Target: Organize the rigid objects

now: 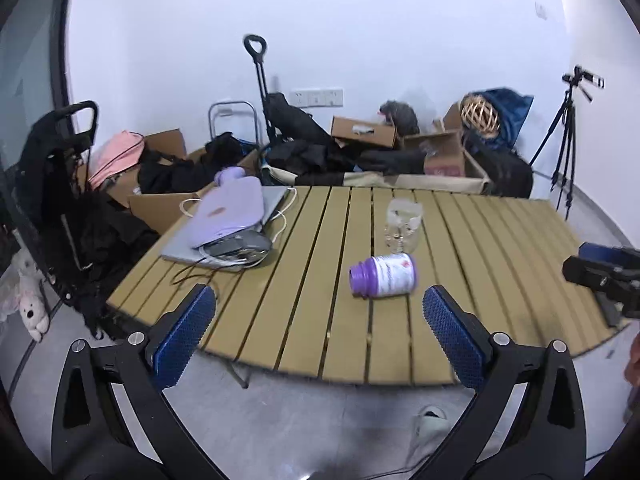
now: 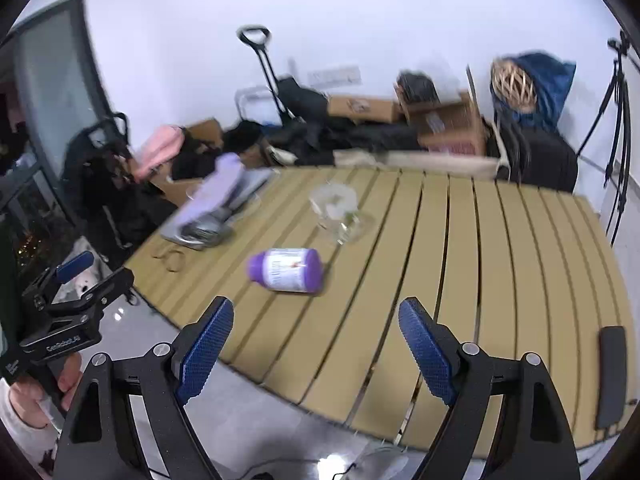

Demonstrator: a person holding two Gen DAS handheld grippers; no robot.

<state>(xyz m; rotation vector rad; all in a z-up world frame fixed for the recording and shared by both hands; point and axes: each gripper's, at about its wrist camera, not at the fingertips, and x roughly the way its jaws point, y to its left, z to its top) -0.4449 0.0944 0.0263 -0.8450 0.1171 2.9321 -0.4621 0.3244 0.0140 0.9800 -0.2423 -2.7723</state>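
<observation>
A purple-capped white bottle (image 1: 383,274) lies on its side on the slatted wooden table (image 1: 312,320); it also shows in the right wrist view (image 2: 286,270). A clear glass (image 1: 403,224) stands upright just behind it, seen also in the right wrist view (image 2: 340,212). My left gripper (image 1: 318,320) is open and empty, held at the table's near edge in front of the bottle. My right gripper (image 2: 316,336) is open and empty, over the near edge, short of the bottle. Each gripper shows at the edge of the other's view.
A lilac hot-water bottle (image 1: 232,210) lies on a grey laptop (image 1: 188,246) with cables at the table's left rear. A black flat object (image 2: 610,376) lies at the table's right front. Boxes, bags and a trolley (image 1: 260,88) crowd the floor behind; a tripod (image 1: 566,140) stands right.
</observation>
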